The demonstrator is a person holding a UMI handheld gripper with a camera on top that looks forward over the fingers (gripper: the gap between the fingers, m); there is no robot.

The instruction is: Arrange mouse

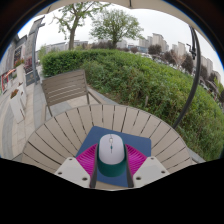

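Mouse (111, 152): between the fingers, on the blue mat (93, 136).
Fingers (112, 170): clamped on its sides.
Handling: likely light, rigid, smooth-shelled; hold at mid-flanks.

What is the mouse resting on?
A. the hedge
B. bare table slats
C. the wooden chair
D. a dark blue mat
D: the white mouse lies on a dark blue mat spread over the slatted round table, between the tool's pink pads; whether they press on it cannot be told. The chair and hedge stand beyond the table.
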